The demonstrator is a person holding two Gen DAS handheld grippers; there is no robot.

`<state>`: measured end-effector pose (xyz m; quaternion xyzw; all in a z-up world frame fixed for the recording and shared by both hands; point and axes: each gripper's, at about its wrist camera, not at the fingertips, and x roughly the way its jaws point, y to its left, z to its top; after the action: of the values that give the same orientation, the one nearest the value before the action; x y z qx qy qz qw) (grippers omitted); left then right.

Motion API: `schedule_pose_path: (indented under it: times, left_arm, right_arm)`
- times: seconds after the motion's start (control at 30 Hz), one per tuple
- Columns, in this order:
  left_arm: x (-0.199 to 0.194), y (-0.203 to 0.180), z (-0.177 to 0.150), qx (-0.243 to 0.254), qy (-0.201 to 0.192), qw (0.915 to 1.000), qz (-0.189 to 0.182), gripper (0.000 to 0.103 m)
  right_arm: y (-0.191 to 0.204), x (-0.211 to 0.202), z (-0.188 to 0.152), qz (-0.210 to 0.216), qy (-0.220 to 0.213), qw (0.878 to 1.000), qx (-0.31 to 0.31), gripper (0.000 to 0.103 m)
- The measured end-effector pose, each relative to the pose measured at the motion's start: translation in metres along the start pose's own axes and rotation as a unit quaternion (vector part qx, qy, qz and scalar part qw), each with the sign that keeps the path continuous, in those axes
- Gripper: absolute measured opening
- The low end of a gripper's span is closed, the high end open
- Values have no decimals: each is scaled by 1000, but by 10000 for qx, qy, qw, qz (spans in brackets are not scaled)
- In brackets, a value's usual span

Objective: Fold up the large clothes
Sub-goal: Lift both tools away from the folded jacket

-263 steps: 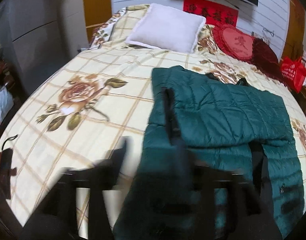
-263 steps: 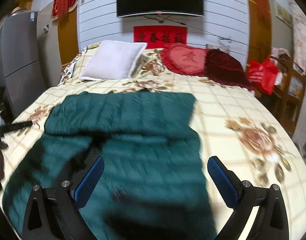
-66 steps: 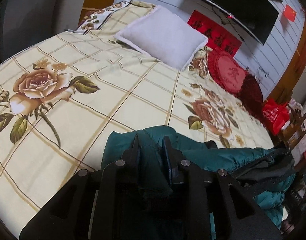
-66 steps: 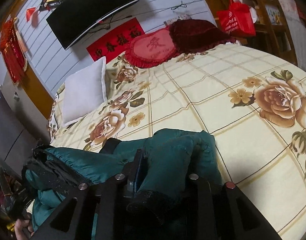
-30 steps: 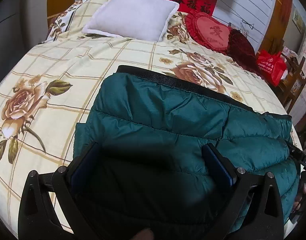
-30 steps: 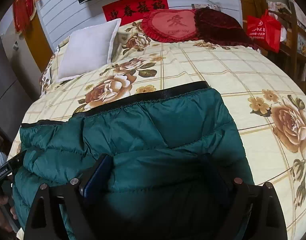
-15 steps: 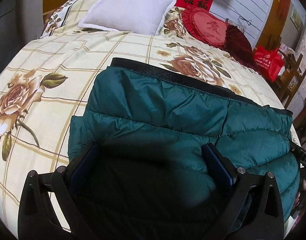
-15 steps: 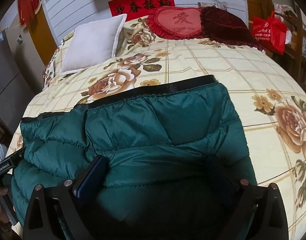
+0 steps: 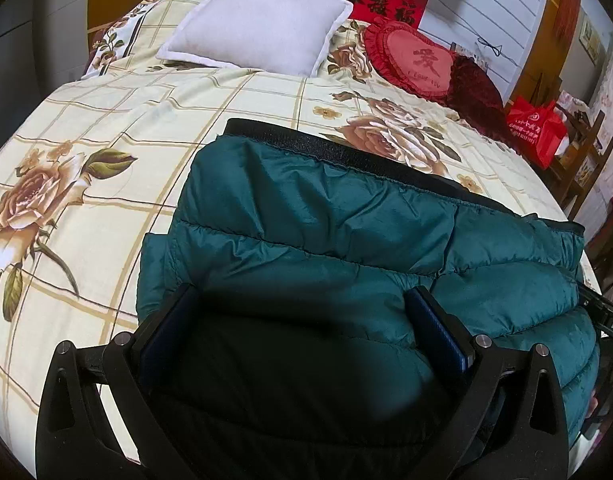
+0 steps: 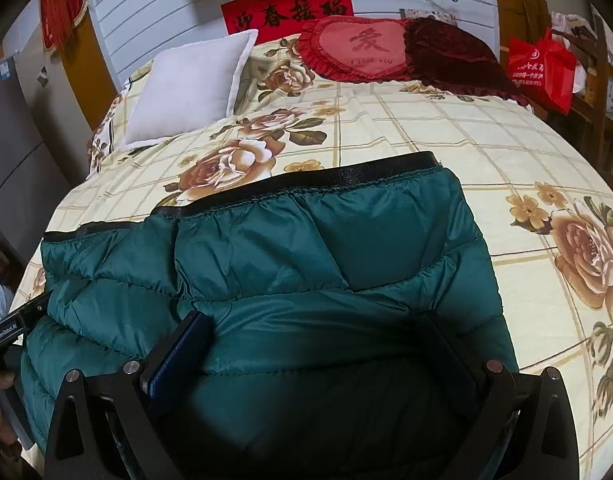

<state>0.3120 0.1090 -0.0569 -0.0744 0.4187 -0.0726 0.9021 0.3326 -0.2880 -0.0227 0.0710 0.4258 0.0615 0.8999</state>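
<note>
Both grippers tilt downward, side by side — left gripper with jaws spread wide, right gripper likewise, its jaws just opened.

Under my grippers the teal jacket is quilted, puffy cloth with a soft sheen, edged in matt black ribbed band. The bedspread looks smooth printed cotton. My fingers are matt black plastic with blue pads.

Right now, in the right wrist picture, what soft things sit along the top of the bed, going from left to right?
White square pillow → red heart-shaped frilly cushion → dark red velvet cushion → and, just beyond the bed's edge, a shiny red plastic bag.
</note>
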Motion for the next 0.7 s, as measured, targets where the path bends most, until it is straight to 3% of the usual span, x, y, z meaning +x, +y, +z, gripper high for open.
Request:
schedule_pose_path:
  times: [0.2, 0.43, 0.57, 0.7]
  left_arm:
    - [-5, 2, 2, -157, -129, 9997, -98, 103]
    - [-9, -3, 7, 73, 24, 10000, -23, 103]
    - [-35, 11, 11, 111, 1, 9998, -141, 103]
    - [-38, 31, 0, 485, 278, 9984, -78, 103]
  right_arm:
    - [0, -2, 1, 17, 59, 10000, -10, 103]
    - [3, -3, 4, -66, 166, 9996, -198, 103]
    - [0, -40, 6, -14, -327, 9991, -282, 102]
    - [-11, -83, -8, 84, -630, 9958, -656, 103]
